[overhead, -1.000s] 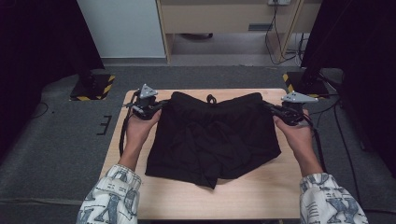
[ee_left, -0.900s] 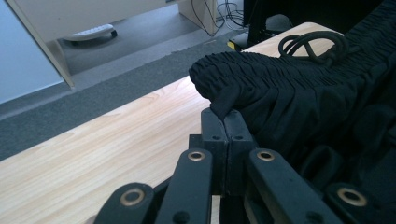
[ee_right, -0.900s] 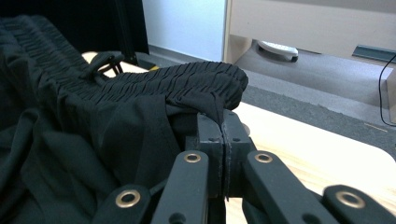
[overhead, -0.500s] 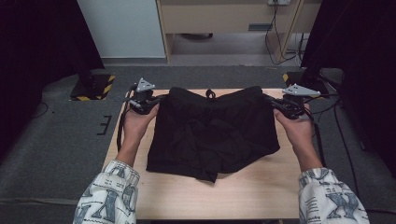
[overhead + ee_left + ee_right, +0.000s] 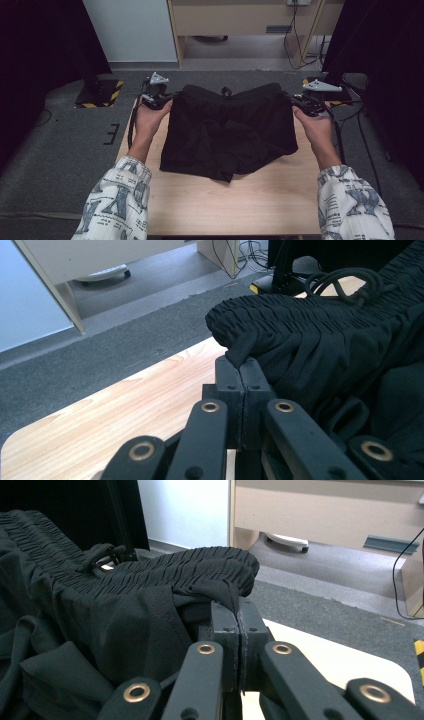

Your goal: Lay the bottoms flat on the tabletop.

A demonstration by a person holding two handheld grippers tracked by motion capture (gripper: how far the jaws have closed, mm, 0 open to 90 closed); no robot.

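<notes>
A pair of black shorts (image 5: 230, 130) hangs stretched between my two grippers over the wooden table (image 5: 240, 205), waistband at the far side, legs trailing on the wood. My left gripper (image 5: 167, 97) is shut on the left end of the elastic waistband (image 5: 280, 315); its jaws pinch a fold of the fabric (image 5: 242, 347). At the right end, my right gripper (image 5: 295, 101) is shut on the waistband (image 5: 200, 562) in the same way. A black drawstring (image 5: 226, 91) loops at the waistband's middle, also seen as the drawstring (image 5: 350, 282) in the left gripper view.
The table's near half is bare wood. Grey carpet (image 5: 60, 150) surrounds it. A wooden desk (image 5: 240, 20) and cables (image 5: 300, 35) stand behind, a black stand with yellow-striped base (image 5: 97, 92) at the far left, dark curtains on both sides.
Both grippers have moved away from me and lifted a little, carrying the waistband with them. The shorts' legs have been dragged toward the table's far edge.
</notes>
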